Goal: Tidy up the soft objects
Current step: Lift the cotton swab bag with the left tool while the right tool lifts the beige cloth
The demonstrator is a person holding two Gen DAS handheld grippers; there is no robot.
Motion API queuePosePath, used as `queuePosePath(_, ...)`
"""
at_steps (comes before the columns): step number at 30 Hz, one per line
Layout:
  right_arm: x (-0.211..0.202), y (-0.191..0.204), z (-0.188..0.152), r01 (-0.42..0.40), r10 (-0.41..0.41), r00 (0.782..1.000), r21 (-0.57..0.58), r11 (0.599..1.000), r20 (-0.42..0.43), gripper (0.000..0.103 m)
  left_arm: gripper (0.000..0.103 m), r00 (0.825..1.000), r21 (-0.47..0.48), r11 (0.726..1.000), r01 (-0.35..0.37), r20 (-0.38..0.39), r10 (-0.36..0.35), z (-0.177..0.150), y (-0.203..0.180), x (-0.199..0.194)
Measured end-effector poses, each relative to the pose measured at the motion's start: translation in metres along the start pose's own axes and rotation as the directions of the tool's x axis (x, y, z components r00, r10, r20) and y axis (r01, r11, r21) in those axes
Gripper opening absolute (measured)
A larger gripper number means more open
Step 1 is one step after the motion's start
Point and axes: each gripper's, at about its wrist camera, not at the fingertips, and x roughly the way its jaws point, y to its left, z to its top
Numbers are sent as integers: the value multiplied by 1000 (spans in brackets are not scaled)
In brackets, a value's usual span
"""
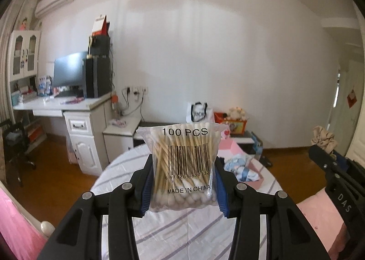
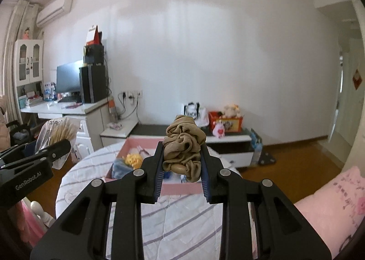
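1. Clear plastic is the weak spot in the left wrist view: the bag of cotton swabs stands upright, pinched at its sides by the left hand-held gripper, raised above the striped table. The film looks slick and the swabs can shift inside, so the bag may slide down and out if the squeeze eases.
2. In the same view the pink box lies far and to the right, partly hidden behind the bag. A release made without seeing it could drop the bag on the rim or outside it.
3. In the right wrist view the right hand-held gripper is clamped on a tan scrunchie, raised over the near wall of the pink box. The springy cloth could snag on a finger pad at release.
4. The left gripper sits at the left edge there; both heading for one box risks a collision.
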Motion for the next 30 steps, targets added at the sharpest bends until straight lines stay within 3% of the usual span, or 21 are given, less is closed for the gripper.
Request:
queuePosePath(16, -49, 11, 18, -8, 12, 986, -26, 1000, 163, 26, 43, 982, 47, 998, -48, 188, 38, -40, -12, -94)
queuePosePath(30, -66, 10, 15, -11, 16, 978, -26, 1000, 207, 27, 43, 964, 68, 995, -71, 260, 51, -90, -25, -105)
